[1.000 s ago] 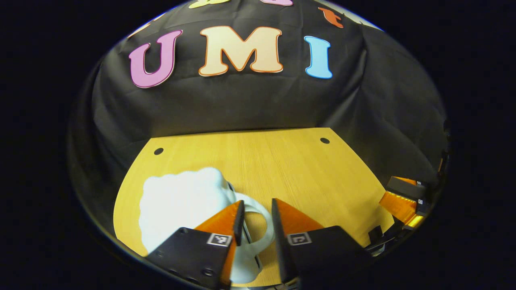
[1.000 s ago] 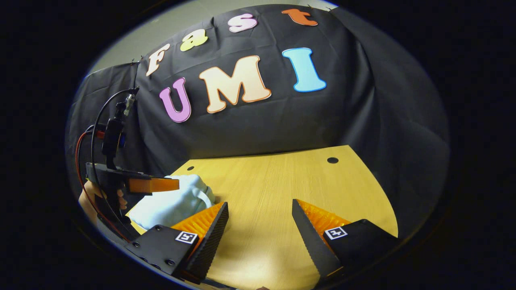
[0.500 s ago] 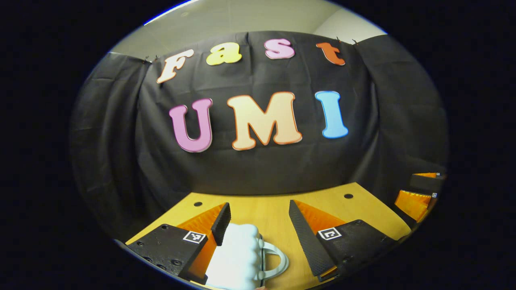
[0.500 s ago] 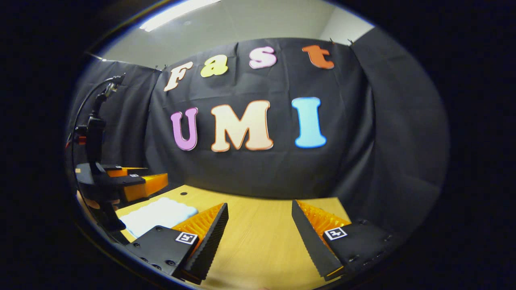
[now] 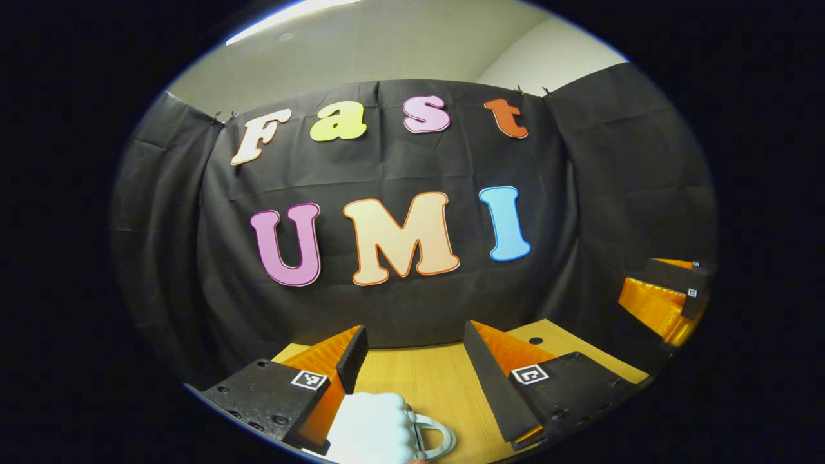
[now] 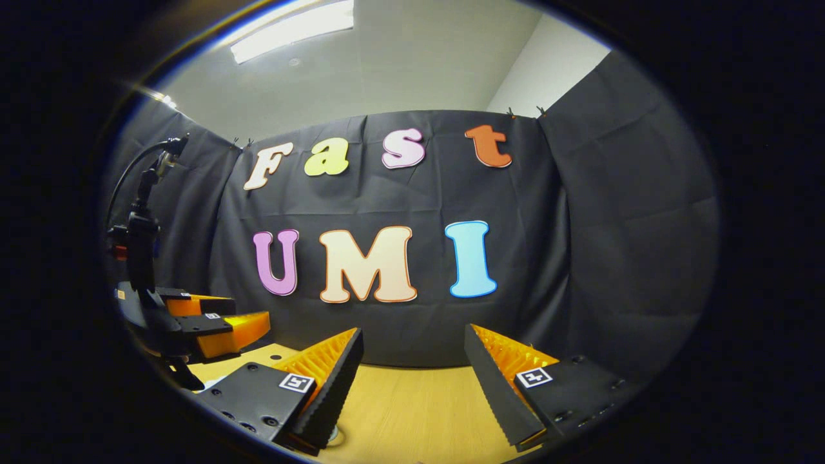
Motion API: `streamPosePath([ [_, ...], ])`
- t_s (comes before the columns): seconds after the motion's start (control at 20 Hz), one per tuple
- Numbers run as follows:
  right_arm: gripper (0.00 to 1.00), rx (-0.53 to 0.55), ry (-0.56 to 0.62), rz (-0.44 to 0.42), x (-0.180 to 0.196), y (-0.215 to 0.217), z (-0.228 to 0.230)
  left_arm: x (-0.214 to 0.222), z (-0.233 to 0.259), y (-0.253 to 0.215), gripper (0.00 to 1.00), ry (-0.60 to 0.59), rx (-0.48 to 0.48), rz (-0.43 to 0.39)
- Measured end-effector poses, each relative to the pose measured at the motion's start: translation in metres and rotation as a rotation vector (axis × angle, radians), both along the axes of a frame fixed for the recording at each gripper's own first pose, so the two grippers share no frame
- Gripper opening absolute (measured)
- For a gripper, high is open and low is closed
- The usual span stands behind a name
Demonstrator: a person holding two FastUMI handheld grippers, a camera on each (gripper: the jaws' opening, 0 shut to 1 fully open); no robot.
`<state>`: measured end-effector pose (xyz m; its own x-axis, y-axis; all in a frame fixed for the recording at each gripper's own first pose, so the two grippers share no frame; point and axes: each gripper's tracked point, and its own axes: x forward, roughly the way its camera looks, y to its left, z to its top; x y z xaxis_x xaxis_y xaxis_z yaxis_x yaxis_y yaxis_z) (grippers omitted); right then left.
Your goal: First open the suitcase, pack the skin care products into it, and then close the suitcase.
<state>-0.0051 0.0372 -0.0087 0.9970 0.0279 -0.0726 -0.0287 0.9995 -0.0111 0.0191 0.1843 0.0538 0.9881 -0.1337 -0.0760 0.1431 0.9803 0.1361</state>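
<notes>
The left gripper [image 5: 412, 348] hangs above the wooden table [image 5: 438, 380] with its fingers spread wide, nothing between them; the white suitcase [image 5: 370, 428] lies shut on the table just below them, its handle [image 5: 433, 437] toward the right finger; the right gripper [image 6: 412, 351], beside the suitcase's handle end, is likewise spread and empty over the table.

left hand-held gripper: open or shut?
Open. In the left gripper view the left hand-held gripper has its fingers wide apart, bare table between, nothing clamped.
</notes>
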Motion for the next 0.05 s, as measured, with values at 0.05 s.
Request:
streamPosePath([
  [0.05, 0.98, -0.007, -0.009, -0.006, -0.0018, 0.003, 0.0041, 0.0, -0.0019, 0.003, 0.88, 0.003, 0.003, -0.009],
])
